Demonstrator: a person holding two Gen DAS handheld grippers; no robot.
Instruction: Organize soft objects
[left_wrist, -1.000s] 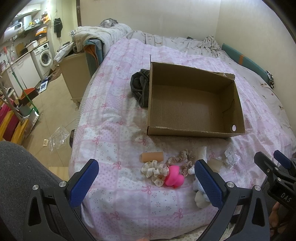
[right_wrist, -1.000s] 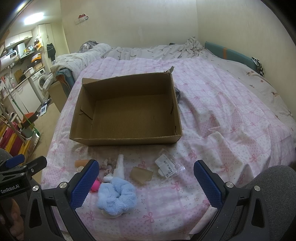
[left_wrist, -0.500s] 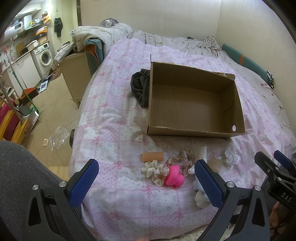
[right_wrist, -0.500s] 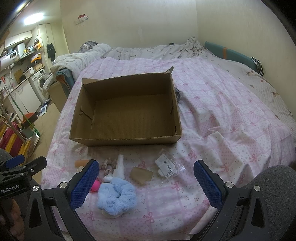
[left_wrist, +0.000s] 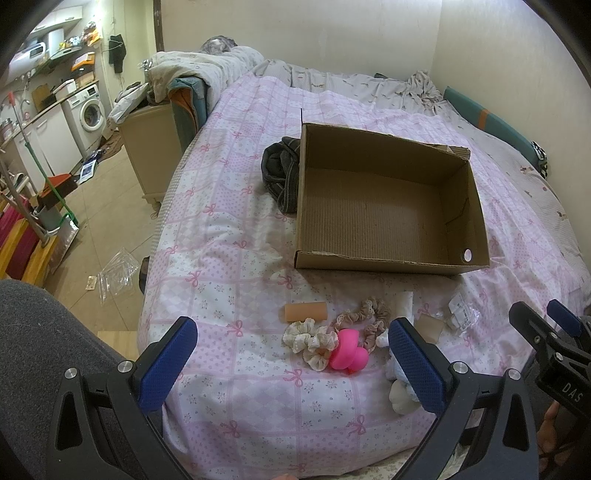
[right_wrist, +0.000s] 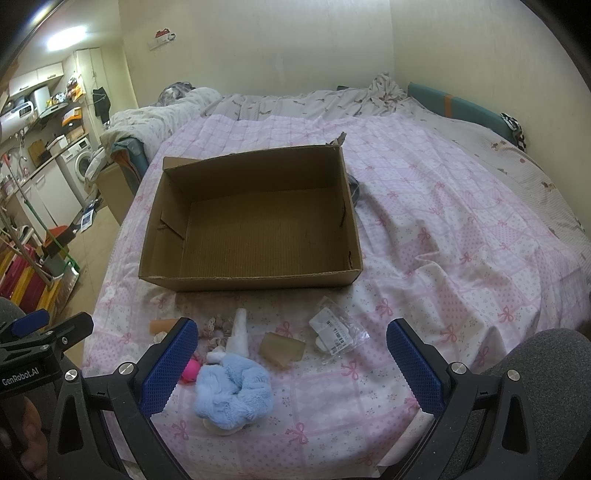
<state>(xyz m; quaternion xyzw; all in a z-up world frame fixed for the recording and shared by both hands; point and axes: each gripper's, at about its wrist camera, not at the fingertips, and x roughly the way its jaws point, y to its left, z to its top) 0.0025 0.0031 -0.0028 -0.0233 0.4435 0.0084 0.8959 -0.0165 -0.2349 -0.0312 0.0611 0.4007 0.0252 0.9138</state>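
While both left tongs (left_wrist: 291, 363) and right tongs (right_wrist: 291, 363) are held wide apart and unladen, the brown cardboard box (right_wrist: 255, 236) is seen unfilled, with the fluffy blue scrunchie (right_wrist: 234, 391) and other soft pieces left unsorted on the bed (right_wrist: 443, 258).

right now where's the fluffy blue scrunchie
In the right wrist view the fluffy blue scrunchie lies on the bedspread near the bed's front edge, just right of the pink toy and in front of the cardboard box.

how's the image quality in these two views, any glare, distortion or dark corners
Left wrist view: strong fisheye bending of the bed, black vignette at the corners, sharp on the cardboard box. Right wrist view: same barrel distortion, a blown-out ceiling light at upper left, soft even light on the blue scrunchie.
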